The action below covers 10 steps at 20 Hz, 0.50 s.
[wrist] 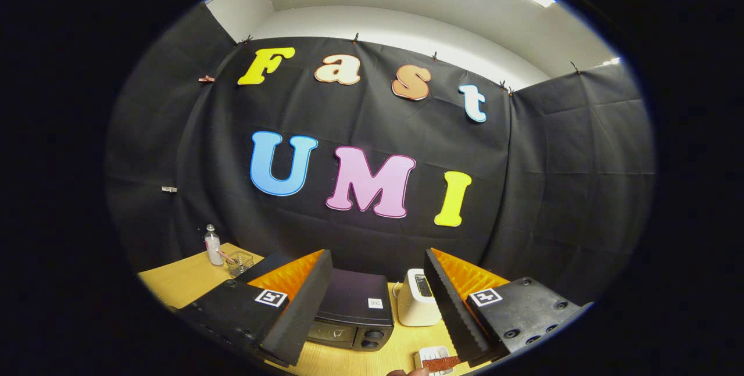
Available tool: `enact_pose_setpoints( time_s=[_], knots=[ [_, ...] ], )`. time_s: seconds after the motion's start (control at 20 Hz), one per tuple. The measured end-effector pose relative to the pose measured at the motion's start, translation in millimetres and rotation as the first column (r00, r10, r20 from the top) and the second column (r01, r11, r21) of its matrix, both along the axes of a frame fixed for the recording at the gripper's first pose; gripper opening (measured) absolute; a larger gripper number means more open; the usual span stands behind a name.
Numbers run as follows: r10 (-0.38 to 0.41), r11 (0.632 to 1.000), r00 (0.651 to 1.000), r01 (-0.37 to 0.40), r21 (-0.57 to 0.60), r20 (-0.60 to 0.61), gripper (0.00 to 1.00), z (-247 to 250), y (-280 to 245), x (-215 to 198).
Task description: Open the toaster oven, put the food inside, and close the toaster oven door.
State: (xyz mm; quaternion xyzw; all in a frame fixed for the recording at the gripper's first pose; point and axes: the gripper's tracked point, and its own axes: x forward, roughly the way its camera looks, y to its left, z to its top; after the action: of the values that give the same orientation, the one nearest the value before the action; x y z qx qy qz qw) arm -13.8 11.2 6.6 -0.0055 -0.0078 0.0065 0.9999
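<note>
Wide-spread tool (378,306) above closed toaster oven (354,315), food (440,362) just beside one finger.

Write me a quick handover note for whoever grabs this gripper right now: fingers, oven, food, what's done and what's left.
Gripper: fingers spread open, holding nothing, raised above the table.
Toaster oven: between and just beyond the fingers, door looks shut.
Food: reddish-brown piece on a small white tray near the right finger, in front of the oven.
White toaster: beside the oven.
Done: nothing yet.
Left: open door, load food, close door.
</note>
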Motion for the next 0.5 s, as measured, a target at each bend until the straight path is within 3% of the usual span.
enact_pose_setpoints(
  time_s=[0.25,0.5],
  knots=[
    [0.01,1.0,1.0,-0.01,0.014,-0.001,0.97,-1.1,8.8,4.0],
    [0.055,0.994,0.998,-0.054,0.094,-0.01,0.97,-20.6,53.3,27.6]
  ],
)
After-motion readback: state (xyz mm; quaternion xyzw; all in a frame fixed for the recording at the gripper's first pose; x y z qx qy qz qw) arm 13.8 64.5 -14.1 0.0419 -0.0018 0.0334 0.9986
